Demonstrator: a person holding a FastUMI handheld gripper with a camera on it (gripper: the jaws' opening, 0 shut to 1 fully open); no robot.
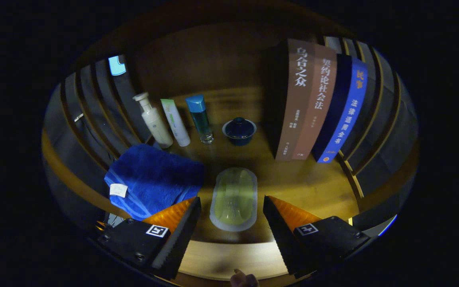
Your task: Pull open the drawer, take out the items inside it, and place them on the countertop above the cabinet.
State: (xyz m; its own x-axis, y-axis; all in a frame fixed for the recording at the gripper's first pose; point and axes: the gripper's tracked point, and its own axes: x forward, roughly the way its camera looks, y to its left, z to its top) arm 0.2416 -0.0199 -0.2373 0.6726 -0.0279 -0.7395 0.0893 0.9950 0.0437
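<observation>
**Hand-held gripper spread wide over a pale oval item on the surface**

Gripper view: the hand-held gripper (232, 217) stands wide, its black ridged fingers (181, 235) touching nothing. Between them, lying flat on the wooden surface (305, 187), is a pale yellow-green oval item (234, 198) with a translucent rim; open wood runs along both of its long sides. Beside one finger a folded blue towel (153, 179), plush and with a white tag, reaches the surface's front edge. Beyond stand a white pump bottle (153, 119), a white tube (175, 121), a clear bottle with a blue cap (200, 118) and a dark lidded bowl (239, 130), well apart from the oval item. Upright books (317, 105) close off the other side. A slatted wall curves behind.
</observation>
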